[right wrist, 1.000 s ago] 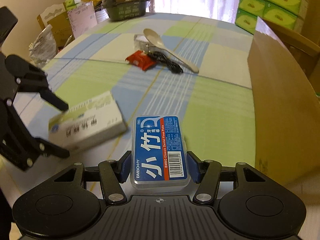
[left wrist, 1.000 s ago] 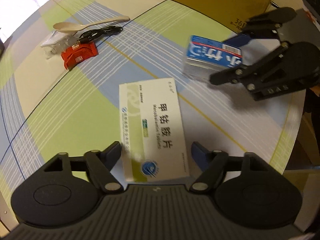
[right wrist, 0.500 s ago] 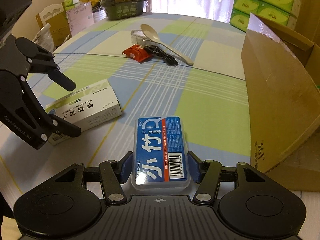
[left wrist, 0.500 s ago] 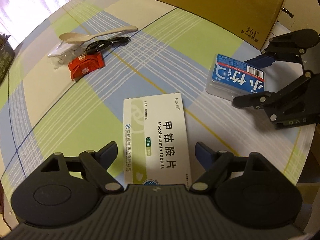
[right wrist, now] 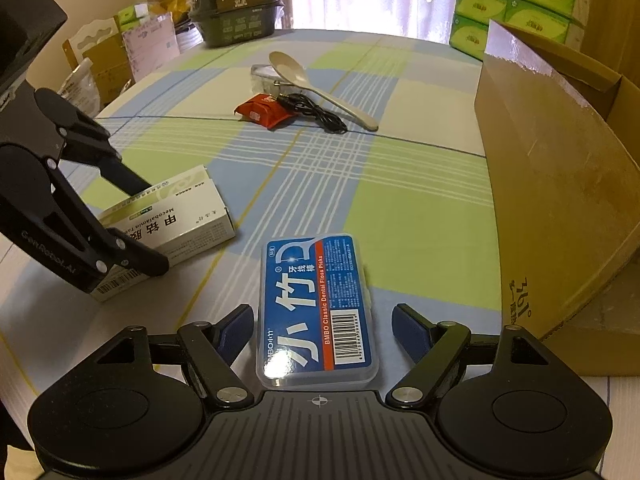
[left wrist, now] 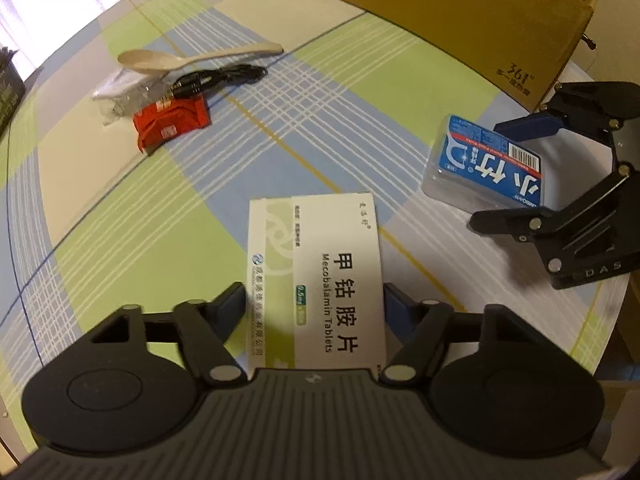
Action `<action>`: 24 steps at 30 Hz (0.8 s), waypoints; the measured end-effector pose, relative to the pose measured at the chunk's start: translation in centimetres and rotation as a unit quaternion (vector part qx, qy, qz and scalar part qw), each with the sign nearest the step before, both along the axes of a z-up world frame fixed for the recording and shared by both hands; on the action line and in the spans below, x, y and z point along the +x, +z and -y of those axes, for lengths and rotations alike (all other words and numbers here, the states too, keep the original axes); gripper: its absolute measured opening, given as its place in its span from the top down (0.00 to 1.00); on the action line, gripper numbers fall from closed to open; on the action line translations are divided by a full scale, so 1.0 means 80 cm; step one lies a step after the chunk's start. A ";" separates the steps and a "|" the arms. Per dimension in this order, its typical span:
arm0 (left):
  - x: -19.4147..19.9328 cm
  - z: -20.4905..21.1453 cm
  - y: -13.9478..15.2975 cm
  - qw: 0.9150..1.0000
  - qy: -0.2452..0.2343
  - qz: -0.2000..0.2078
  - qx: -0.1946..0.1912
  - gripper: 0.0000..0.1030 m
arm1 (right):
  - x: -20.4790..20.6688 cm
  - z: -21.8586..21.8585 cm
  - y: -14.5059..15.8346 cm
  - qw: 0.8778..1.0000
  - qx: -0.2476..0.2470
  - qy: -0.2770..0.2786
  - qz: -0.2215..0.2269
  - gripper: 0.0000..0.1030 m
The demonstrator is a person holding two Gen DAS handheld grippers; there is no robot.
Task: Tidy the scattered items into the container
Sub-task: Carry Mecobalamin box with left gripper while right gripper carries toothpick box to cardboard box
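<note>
Though both grippers are down at the table edge, nothing seems to have gone into the cardboard box (right wrist: 560,184) yet, as far as can be seen; its inside is hidden from both cameras. The left gripper (left wrist: 314,304) has its fingers against both long sides of the white tablet box (left wrist: 320,280), which lies flat on the checked tablecloth (left wrist: 120,240); it looks closed on the box, though how firmly is hard to judge. The right gripper (right wrist: 324,326) stands wide around the blue floss-pick case (right wrist: 316,308), with a clear gap showing beside each finger, so that case is straddled but not gripped, and it rests on the cloth just beside the box's near corner.

Farther across the table a small cluster waits untouched: a pale spoon (right wrist: 316,84), a coiled black cable (right wrist: 316,112) lying against it, a red packet (right wrist: 262,110) partly under the cable, and a clear plastic wrapper (left wrist: 120,94) beside them. They are well apart from both grippers.

By my reckoning the job is only beginning. Two items are being taken up, each needing a lift and a carry over the box wall, and the four in the far cluster are all left to fetch.
</note>
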State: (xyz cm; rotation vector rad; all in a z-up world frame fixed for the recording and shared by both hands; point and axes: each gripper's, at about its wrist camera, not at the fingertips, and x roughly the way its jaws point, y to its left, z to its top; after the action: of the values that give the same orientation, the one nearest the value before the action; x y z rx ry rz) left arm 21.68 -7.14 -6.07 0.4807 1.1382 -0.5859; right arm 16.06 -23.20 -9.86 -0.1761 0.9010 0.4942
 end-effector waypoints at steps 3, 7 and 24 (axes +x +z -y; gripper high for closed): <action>-0.005 0.000 0.001 1.000 0.005 -0.003 -0.001 0.35 | -0.001 0.002 0.001 1.000 0.004 -0.005 0.001 0.20; -0.017 -0.001 0.005 1.000 0.017 -0.002 -0.005 0.35 | -0.003 0.002 0.002 1.000 0.003 0.002 -0.003 0.43; -0.058 -0.015 0.040 0.997 0.068 0.008 -0.040 0.35 | -0.041 0.006 0.053 0.999 0.016 -0.003 0.044 0.43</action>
State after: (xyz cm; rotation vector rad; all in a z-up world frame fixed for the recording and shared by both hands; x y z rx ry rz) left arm 17.06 -5.94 -2.89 0.3342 1.1188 -0.5060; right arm 12.78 -23.67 -5.63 -0.1645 0.8069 0.4918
